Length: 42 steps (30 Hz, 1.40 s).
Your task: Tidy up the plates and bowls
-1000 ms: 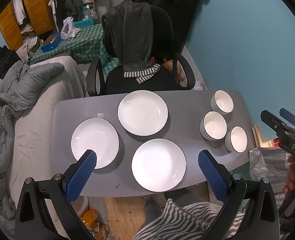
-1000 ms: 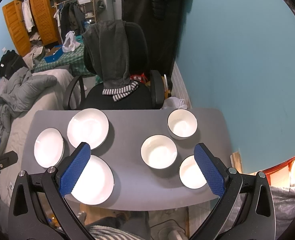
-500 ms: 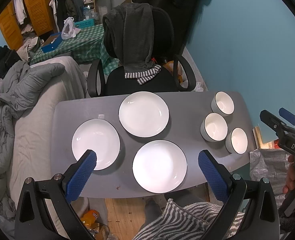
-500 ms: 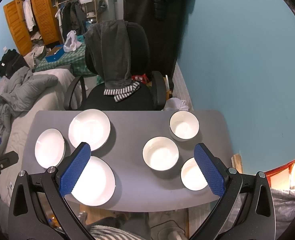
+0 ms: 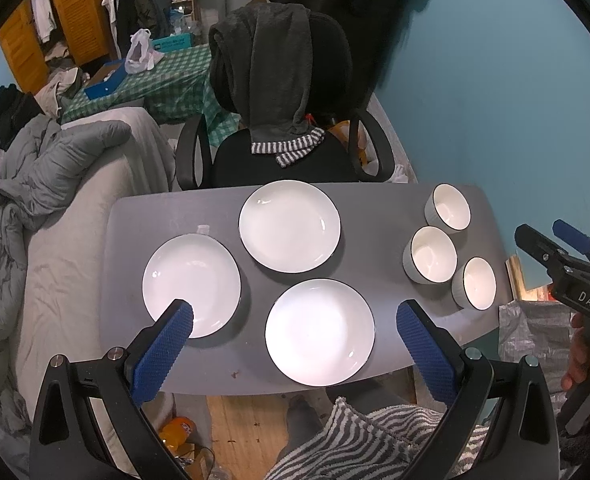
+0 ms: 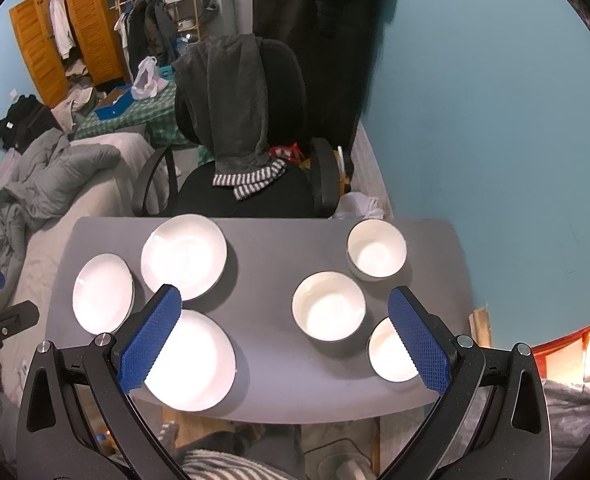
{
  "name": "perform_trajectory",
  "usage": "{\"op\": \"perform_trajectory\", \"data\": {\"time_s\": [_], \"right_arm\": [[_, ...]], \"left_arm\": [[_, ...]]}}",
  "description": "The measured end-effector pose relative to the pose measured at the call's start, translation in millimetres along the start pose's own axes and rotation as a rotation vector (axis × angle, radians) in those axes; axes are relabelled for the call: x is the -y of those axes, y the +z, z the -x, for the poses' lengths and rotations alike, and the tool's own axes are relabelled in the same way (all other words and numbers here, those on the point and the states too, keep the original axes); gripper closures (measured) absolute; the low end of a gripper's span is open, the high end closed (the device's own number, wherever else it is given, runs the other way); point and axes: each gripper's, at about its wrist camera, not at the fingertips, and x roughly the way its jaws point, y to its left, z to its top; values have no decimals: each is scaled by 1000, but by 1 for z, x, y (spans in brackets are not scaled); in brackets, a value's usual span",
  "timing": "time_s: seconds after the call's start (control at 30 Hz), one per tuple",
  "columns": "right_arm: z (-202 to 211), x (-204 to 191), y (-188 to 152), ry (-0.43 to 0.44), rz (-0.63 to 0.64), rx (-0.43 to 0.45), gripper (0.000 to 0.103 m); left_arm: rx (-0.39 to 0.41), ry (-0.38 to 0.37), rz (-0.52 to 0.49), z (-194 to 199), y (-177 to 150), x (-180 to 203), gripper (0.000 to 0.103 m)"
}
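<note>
Hovering: both grippers hang above the grey table (image 5: 375, 208) with nothing between their fingers
Left gripper (image 5: 295, 320): jaws wide apart, empty; seen from its own camera, the near plate (image 5: 319, 332) lies in the gap between the two blue pads, well below them; the left pad (image 5: 163, 354) overlaps the near edge of the left plate (image 5: 191, 280)
Right gripper (image 6: 285, 320): jaws wide apart, empty; from its own camera the middle bowl (image 6: 328, 306) sits in the gap between the pads, nearer the right one; the right pad (image 6: 417, 346) covers part of the near bowl (image 6: 387, 354); the left pad covers part of the near plate
Right gripper from the left camera: visible at the right edge, held by a hand (image 5: 587, 360); from this angle I cannot tell how its jaws stand
Plates: three, white with a thin dark rim; left plate, near plate and far plate (image 5: 290, 226) form a loose triangle on the left half of the table, close together, none stacked
Bowls: three, white; far bowl (image 6: 377, 250), middle bowl and near bowl stand in a short row on the right half, just beside one another, none nested
Facing: every plate lies flat, face up; every bowl stands upright, mouth up; all are round, so there is no long axis
Beyond the table: a black office chair (image 5: 283, 160) with a dark garment draped over its back
</note>
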Motion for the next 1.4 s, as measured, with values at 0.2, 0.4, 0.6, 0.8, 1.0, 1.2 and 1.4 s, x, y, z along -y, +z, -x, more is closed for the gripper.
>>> {"op": "perform_trajectory", "data": {"time_s": [0.2,0.4,0.6,0.8,1.0,1.2,1.4], "right_arm": [[-11,-5,-1,7,27,-27,1],[-27,-16,0,49,104,-36,1],[-39,-28,-3,89,154,-62,1],[-61,-47,-14,109,222,-96,1],[-80,-56,-26,132,252,-134,1],[-111,-61,-42,102,305,-170,1],[-141,-62,-55,118,325,-221,1]], "left_arm": [[-13,21,30,-11,-4,-12,0],[-54,77,53,-31,-15,-27,0],[-55,107,47,-44,-30,-40,0],[-47,120,26,-55,-45,-50,0],[-46,129,-12,-75,-57,-56,0],[-87,114,-60,-106,-67,-55,0],[-142,114,-97,-141,-78,-53,0]]}}
